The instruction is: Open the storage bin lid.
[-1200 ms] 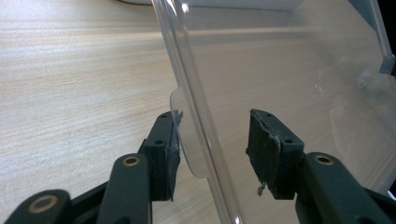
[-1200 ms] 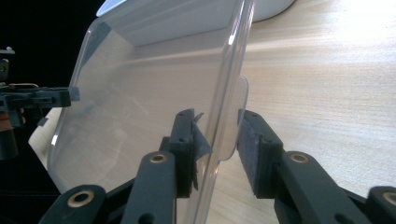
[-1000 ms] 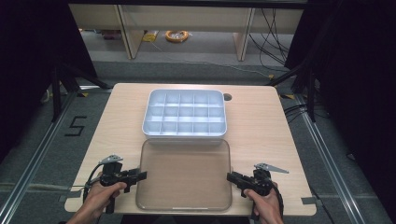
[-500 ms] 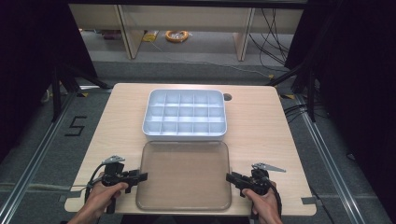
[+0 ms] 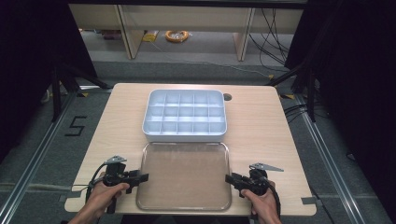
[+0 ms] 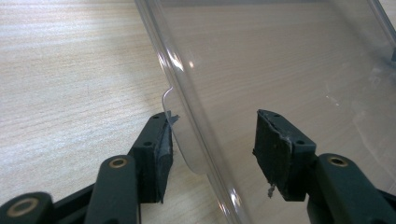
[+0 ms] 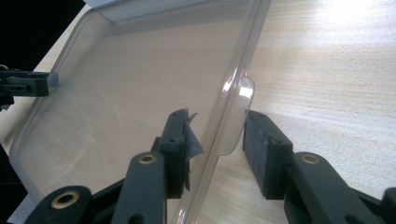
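Clear lid (image 5: 183, 175) flat at the table's (image 5: 261, 130) near edge, just in front of the white tray (image 5: 185, 114).
Your left gripper (image 6: 212, 140) and right gripper (image 7: 217, 135) straddle its side tabs, jaws spread, not clamped.

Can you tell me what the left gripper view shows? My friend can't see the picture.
Two black claw jaws stand open on either side of the edge of a clear plastic lid, right where a small tab sticks out. The lid lies on a light wooden table, and nothing is being squeezed yet.
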Tool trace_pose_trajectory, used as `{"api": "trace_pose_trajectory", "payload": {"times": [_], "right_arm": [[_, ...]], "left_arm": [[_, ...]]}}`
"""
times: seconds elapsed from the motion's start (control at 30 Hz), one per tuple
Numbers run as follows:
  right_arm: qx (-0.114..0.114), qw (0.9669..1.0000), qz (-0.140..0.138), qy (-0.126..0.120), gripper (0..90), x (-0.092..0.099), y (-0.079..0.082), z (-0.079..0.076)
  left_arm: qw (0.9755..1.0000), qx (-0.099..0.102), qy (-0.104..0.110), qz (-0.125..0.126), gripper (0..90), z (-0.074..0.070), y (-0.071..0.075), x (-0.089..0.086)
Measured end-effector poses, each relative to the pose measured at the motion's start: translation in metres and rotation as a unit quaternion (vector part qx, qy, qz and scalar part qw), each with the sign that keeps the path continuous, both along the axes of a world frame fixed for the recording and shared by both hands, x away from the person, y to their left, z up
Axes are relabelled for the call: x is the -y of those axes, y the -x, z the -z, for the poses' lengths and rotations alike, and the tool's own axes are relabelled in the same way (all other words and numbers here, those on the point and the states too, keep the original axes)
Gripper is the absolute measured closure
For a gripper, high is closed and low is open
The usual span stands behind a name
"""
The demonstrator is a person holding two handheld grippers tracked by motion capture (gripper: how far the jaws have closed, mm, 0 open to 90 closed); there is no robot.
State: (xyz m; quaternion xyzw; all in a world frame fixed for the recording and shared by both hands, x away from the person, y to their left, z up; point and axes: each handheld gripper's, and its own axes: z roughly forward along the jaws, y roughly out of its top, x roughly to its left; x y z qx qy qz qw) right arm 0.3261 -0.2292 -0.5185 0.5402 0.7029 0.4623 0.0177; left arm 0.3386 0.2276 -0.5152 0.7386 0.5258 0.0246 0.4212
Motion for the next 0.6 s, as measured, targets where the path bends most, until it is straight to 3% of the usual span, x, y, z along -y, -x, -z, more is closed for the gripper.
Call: {"api": "trace_pose_trajectory", "payload": {"times": [0.07,0.1,0.17,0.23,0.33,0.37,0.4,0.43,0.53,0.57,0.6], "right_arm": [[-0.001,1.0,0.001,0.0,62.0,0.0,0.0,0.0],[-0.002,1.0,0.0,0.001,61.4,0.0,0.0,-0.001],[-0.006,1.0,0.0,0.004,59.8,-0.001,0.0,0.0],[0.009,0.9998,0.006,0.016,61.9,-0.001,0.0,-0.001],[0.033,0.9989,0.017,0.03,59.7,0.002,0.0,-0.008],[0.02,0.9992,0.025,0.024,59.7,0.001,0.002,-0.011],[0.022,0.9992,0.029,0.017,59.7,0.002,0.002,-0.011],[0.023,0.9992,0.03,0.015,59.7,0.002,0.001,-0.011],[0.027,0.9992,0.025,0.017,59.1,0.002,0.001,-0.012],[0.027,0.9993,0.017,0.019,58.3,0.003,0.002,-0.013],[0.027,0.9993,0.024,0.011,56.4,0.0,0.002,-0.013]], "left_arm": [[0.9999,0.008,-0.012,0.002,46.2,0.0,0.0,0.001],[0.9994,0.012,-0.03,0.013,46.1,-0.001,0.0,-0.001],[0.9996,0.015,-0.024,0.0,46.1,-0.001,0.0,0.002],[0.9991,0.013,-0.039,0.005,44.1,-0.003,0.0,-0.001],[0.9987,0.029,-0.038,-0.016,43.4,-0.007,0.0,-0.006],[0.9984,0.038,-0.029,-0.031,43.3,-0.008,0.0,-0.005],[0.9983,0.037,-0.043,-0.015,43.2,-0.01,0.0,-0.009],[0.9983,0.041,-0.027,-0.031,43.0,-0.01,0.0,-0.007],[0.9983,0.043,-0.027,-0.026,42.9,-0.01,0.0,-0.007],[0.9984,0.038,-0.041,-0.01,42.6,-0.011,0.0,-0.01],[0.9985,0.04,-0.028,-0.023,42.3,-0.009,0.001,-0.006]]}}
